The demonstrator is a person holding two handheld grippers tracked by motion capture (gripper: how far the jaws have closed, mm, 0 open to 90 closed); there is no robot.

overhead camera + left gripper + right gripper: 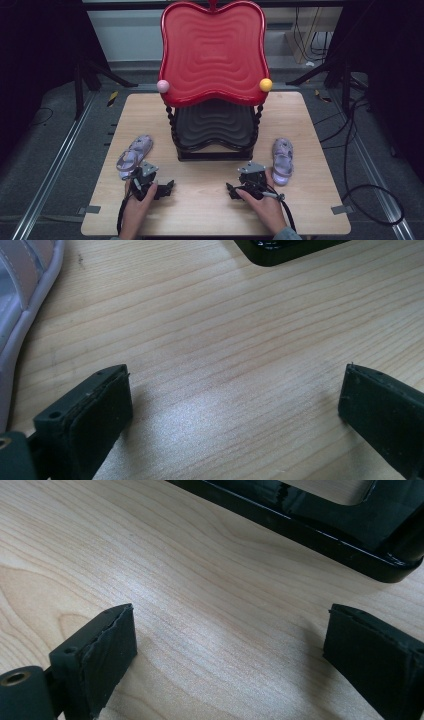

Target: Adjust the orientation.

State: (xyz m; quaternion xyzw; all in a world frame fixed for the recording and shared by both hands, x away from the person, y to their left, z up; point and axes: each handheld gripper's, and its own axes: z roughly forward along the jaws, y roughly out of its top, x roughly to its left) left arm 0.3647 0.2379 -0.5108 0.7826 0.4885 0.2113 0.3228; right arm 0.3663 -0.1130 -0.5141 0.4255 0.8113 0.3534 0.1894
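Two lilac sandals lie on the wooden table [200,212]: the left sandal [134,156] just ahead of my left gripper [146,173], the right sandal [282,161] beside my right gripper [251,176]. Between the two stands a two-tier rack with a red apple-shaped top tray [212,50] and a black lower tray [215,125]. In the left gripper view the left gripper [235,385] is open over bare wood, with the sandal's edge [20,300] at the left. The right gripper [232,625] also stands open and empty, facing the rack's black base [320,525].
A pink ball [163,86] and a yellow ball [266,84] cap the rack's front posts. The rack's base corner [280,250] is at the top of the left gripper view. Cables [370,200] lie on the floor right of the table. Black stand legs flank the far corners.
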